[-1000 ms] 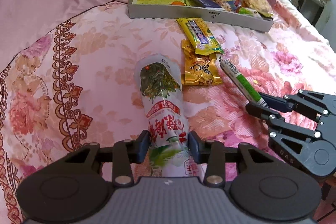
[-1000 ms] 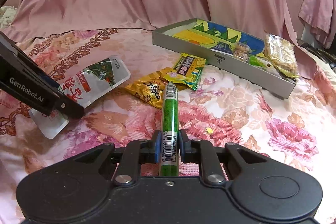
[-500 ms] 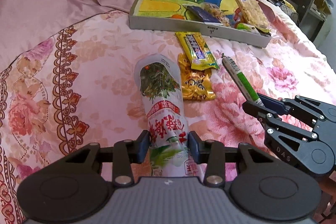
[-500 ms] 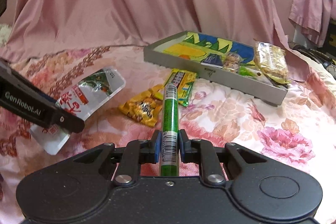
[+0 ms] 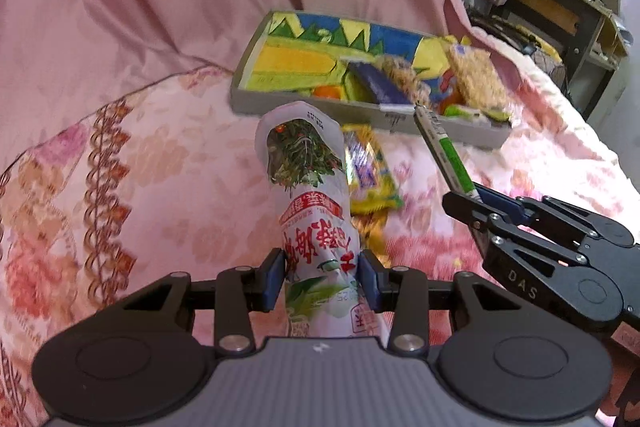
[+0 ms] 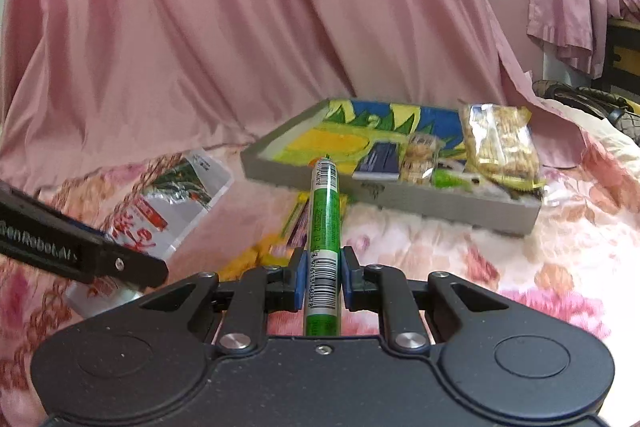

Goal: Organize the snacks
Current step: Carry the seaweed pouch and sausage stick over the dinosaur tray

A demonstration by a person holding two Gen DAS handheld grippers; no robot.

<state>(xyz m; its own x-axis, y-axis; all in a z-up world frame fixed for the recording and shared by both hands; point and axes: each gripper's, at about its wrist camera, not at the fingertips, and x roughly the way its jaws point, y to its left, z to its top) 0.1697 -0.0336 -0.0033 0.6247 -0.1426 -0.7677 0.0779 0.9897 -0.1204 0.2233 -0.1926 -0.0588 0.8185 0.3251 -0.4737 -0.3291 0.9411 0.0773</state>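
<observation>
"While the left gripper (image 5: 322,277) sits at the bottom middle of its own view, what is it doing?"

"Its two blue pads (image 5: 274,279) are squeezed on a white snack pouch (image 5: 310,183). The pouch has red writing and a picture of green leaves. It sticks up from the jaws toward the middle of the frame. In the right wrist view the same pouch (image 6: 168,207) shows at the middle left, with the left gripper's black finger across its lower part."

"And the right gripper (image 6: 322,277)?"

"Its jaws are pinched tight on a thin green stick snack (image 6: 324,227) with a barcode near the pads. The stick points straight up the frame, and its tip sits in front of the tray's near wall. In the left wrist view that gripper (image 5: 468,195) is at the lower right, and the green stick (image 5: 444,151) leans up and to the left."

"What is past the jaws?"

"A yellow packet (image 5: 370,171) lies on the flowery pink bedspread (image 5: 168,195), just right of the pouch. Under its lower end I see something gold, but it is too blurry to name. Farther up is a grey tray (image 5: 256,99) with a bright yellow, green and blue picture inside. Snacks lie in its right half: a dark blue bar (image 6: 380,161) and a clear bag of brown crunchy bits (image 6: 500,143) leaning on the right end. A pink curtain (image 6: 240,27) fills the top of both views."
</observation>
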